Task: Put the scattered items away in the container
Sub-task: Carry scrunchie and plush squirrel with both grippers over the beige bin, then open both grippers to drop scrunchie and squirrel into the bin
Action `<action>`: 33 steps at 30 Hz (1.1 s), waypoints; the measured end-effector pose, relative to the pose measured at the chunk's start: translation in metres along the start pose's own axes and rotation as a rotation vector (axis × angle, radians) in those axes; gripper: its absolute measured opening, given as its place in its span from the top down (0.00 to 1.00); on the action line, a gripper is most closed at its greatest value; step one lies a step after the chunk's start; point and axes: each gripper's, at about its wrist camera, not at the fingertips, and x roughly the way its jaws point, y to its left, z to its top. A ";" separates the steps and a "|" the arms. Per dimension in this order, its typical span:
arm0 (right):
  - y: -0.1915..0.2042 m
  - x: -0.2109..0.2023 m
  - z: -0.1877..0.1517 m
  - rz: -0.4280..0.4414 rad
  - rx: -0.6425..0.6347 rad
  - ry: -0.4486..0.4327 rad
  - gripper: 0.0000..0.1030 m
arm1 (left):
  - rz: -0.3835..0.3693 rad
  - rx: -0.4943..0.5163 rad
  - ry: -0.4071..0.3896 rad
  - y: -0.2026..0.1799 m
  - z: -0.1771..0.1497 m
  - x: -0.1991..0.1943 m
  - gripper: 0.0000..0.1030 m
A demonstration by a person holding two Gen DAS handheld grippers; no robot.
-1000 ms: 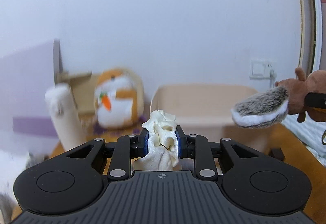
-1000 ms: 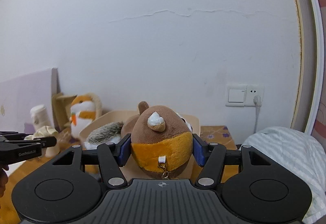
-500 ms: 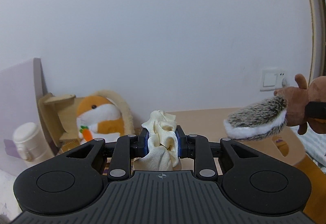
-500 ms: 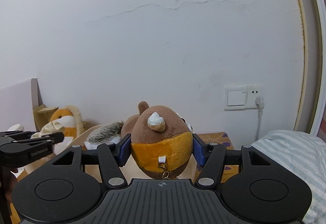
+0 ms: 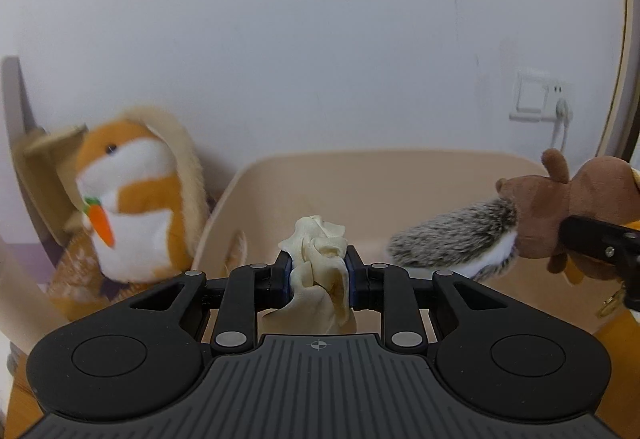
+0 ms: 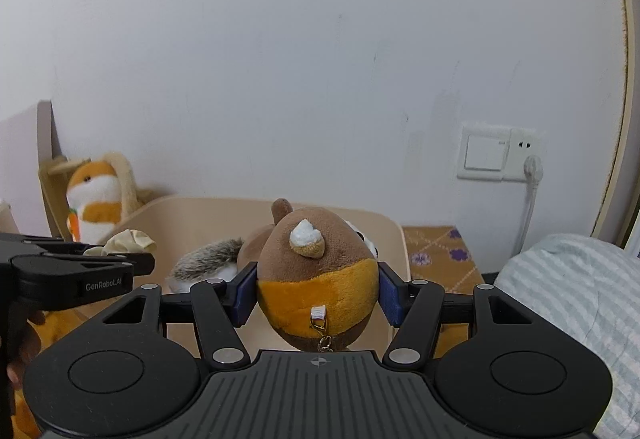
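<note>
Clearly the carrying step was under way: both loads hung at the beige container [image 5: 400,175] just ahead of the jaws, so the next move called for lowering over its rim and letting go. Right gripper [image 6: 318,293] stood about half open, clamped on the brown squirrel plush [image 6: 318,279]; left gripper [image 5: 318,275], nearly closed, pinched a cream cloth [image 5: 318,263].

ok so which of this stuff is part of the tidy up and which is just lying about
Part of the job:
- cream cloth, gripped in the left claw
- brown squirrel plush, gripped in the right claw
- beige container

Just lying about:
- orange hamster plush
- wall socket
- striped bedding
</note>
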 end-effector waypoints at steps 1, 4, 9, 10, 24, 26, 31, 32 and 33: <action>0.001 0.003 -0.001 -0.002 -0.007 0.011 0.44 | 0.003 0.010 0.012 -0.002 -0.001 0.004 0.76; 0.005 0.007 -0.006 -0.007 -0.032 0.040 0.44 | -0.009 0.020 0.055 -0.006 -0.003 0.013 0.75; 0.008 0.014 -0.012 -0.023 -0.068 0.071 0.44 | -0.016 0.040 0.107 -0.010 -0.007 0.021 0.74; 0.008 0.015 -0.013 -0.022 -0.068 0.077 0.44 | -0.014 0.040 0.118 -0.009 -0.008 0.024 0.74; 0.005 0.014 -0.018 -0.029 -0.120 0.132 0.44 | -0.042 -0.007 0.227 -0.009 -0.022 0.020 0.72; 0.006 0.013 -0.018 -0.029 -0.127 0.136 0.44 | -0.041 -0.016 0.239 -0.009 -0.025 0.019 0.71; 0.005 0.008 -0.019 -0.023 -0.127 0.145 0.44 | -0.039 -0.024 0.245 -0.012 -0.030 0.009 0.71; 0.005 0.007 -0.019 -0.023 -0.131 0.149 0.44 | -0.039 -0.025 0.250 -0.012 -0.031 0.008 0.70; 0.006 0.007 -0.019 -0.024 -0.136 0.151 0.44 | -0.038 -0.023 0.251 -0.013 -0.031 0.006 0.69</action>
